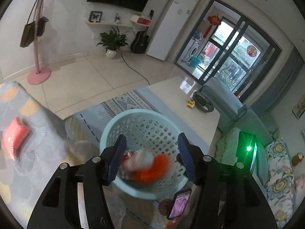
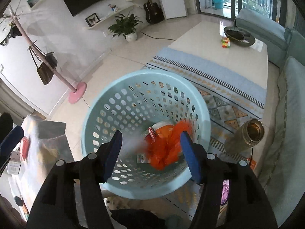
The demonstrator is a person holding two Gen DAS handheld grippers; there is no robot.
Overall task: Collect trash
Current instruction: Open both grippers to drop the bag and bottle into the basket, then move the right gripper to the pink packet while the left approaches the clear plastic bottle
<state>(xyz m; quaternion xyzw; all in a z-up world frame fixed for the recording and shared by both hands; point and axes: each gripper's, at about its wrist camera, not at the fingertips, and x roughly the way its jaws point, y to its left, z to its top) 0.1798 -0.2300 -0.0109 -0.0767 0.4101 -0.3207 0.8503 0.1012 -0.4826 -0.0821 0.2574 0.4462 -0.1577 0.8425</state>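
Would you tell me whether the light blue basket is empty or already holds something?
Not empty: the light blue basket holds orange plastic trash and a small wrapper at its bottom.

The left gripper (image 1: 151, 157) has a black angular body, dark blue ribbed finger pads (image 1: 115, 159) and round silver screws. The right gripper (image 2: 151, 153) looks the same.

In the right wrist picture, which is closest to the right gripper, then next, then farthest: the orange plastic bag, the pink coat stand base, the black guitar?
From the right gripper:
1. Orange plastic bag, just ahead in the pale blue perforated basket.
2. Pink coat stand base, on the floor to the left.
3. Black guitar, against the far wall.
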